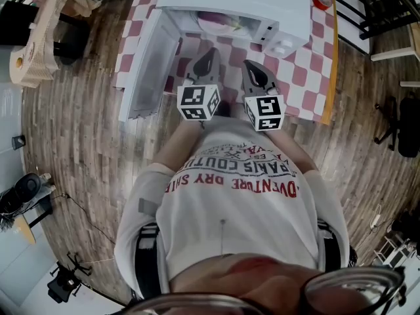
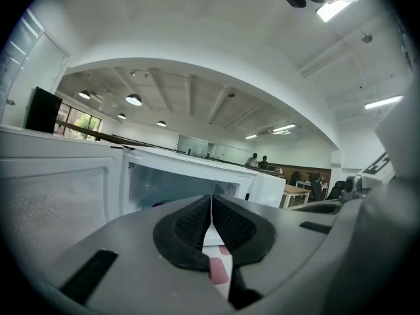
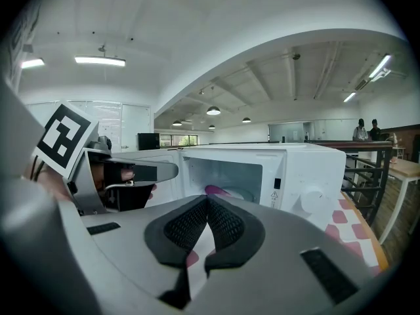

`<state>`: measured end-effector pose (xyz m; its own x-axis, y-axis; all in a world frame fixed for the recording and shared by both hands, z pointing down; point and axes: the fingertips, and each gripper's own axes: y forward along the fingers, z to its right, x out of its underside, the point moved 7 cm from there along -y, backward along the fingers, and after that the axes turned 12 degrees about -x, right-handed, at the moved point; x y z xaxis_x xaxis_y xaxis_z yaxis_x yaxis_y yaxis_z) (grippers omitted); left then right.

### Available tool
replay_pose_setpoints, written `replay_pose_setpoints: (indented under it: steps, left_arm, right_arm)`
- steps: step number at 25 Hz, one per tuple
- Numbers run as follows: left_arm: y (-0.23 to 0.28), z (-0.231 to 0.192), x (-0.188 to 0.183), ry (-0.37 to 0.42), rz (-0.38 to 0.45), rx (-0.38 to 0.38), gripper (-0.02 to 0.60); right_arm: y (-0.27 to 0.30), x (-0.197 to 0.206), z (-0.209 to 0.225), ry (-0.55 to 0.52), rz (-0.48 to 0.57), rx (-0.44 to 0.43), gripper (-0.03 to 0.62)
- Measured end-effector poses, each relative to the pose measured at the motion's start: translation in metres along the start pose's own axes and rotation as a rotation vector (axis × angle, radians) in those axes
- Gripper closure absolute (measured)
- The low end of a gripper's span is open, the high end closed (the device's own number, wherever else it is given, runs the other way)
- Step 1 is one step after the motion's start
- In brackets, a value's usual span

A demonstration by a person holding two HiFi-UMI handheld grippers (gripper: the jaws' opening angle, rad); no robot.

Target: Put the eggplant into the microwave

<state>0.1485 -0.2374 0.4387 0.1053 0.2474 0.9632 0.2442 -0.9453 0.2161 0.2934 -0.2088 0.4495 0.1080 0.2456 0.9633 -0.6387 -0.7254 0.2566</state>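
Two pairs of fingers, each pressed together on nothing: left gripper and right gripper side by side, slightly apart, over the front edge of the surface. One microwave, its one door standing wide open at the left, mouth unobstructed, with a bare checkered strip before it. One eggplant, lying inside the cavity.

The microwave stands on the table, beyond my left gripper and right gripper; its door hangs left, eggplant inside.
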Motion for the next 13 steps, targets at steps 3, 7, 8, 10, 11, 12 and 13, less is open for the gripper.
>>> replay_pose_setpoints:
  steps: [3,7,8,10,11,12,13]
  left_arm:
    - [0.0002,-0.0026,0.0006,-0.007,-0.002,0.002,0.551]
    - [0.0005,-0.0027,0.0021,-0.01,-0.006,0.01,0.551]
    - [0.0004,-0.0018,0.0027,-0.01,-0.007,0.013,0.552]
    - [-0.0007,0.0001,0.0052,-0.01,-0.013,0.019,0.552]
    - [-0.0011,0.0008,0.0067,-0.011,-0.017,0.022,0.552]
    - [-0.0014,0.0014,0.0081,-0.013,-0.021,0.024,0.552]
    - [-0.0016,0.0019,0.0094,-0.015,-0.025,0.026,0.552]
  right_arm:
    - [0.0015,-0.0001,-0.001,-0.002,0.0,0.002,0.568]
    - [0.0028,0.0008,-0.0006,-0.001,-0.006,0.011,0.568]
    - [0.0025,0.0012,-0.0005,0.0,-0.008,0.012,0.568]
    - [0.0012,0.0031,-0.0015,0.001,-0.017,0.01,0.568]
    - [0.0005,0.0043,-0.0022,0.002,-0.022,0.009,0.568]
    - [0.0001,0.0055,-0.0029,0.003,-0.028,0.008,0.568]
    - [-0.0002,0.0065,-0.0035,0.003,-0.033,0.006,0.568]
